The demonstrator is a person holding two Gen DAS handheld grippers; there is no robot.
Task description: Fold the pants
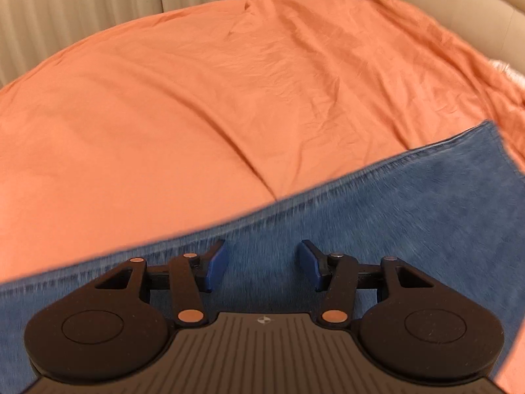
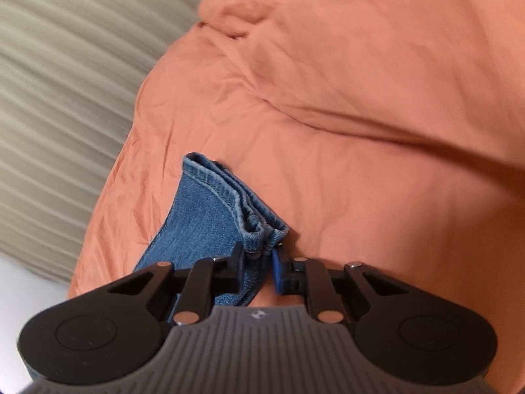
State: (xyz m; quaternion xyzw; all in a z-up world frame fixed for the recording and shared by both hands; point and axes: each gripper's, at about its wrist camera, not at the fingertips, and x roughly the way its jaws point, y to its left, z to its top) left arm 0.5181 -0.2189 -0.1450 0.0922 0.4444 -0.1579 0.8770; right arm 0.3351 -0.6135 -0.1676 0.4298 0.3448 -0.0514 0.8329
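Observation:
Blue denim pants [image 1: 377, 216] lie flat on an orange bed sheet [image 1: 197, 115], running from lower left to upper right in the left wrist view. My left gripper [image 1: 263, 262] hovers over the denim with its blue pads apart, open and empty. In the right wrist view my right gripper [image 2: 258, 262] is shut on the stacked hem ends of the pants [image 2: 210, 216] and holds them lifted above the sheet [image 2: 361, 164].
Beige curtains [image 1: 82, 10] hang behind the bed, and they also show at the left of the right wrist view [image 2: 59, 82]. The sheet is bunched into folds at the far end [image 2: 249, 6]. The bed edge runs along the left of the right wrist view.

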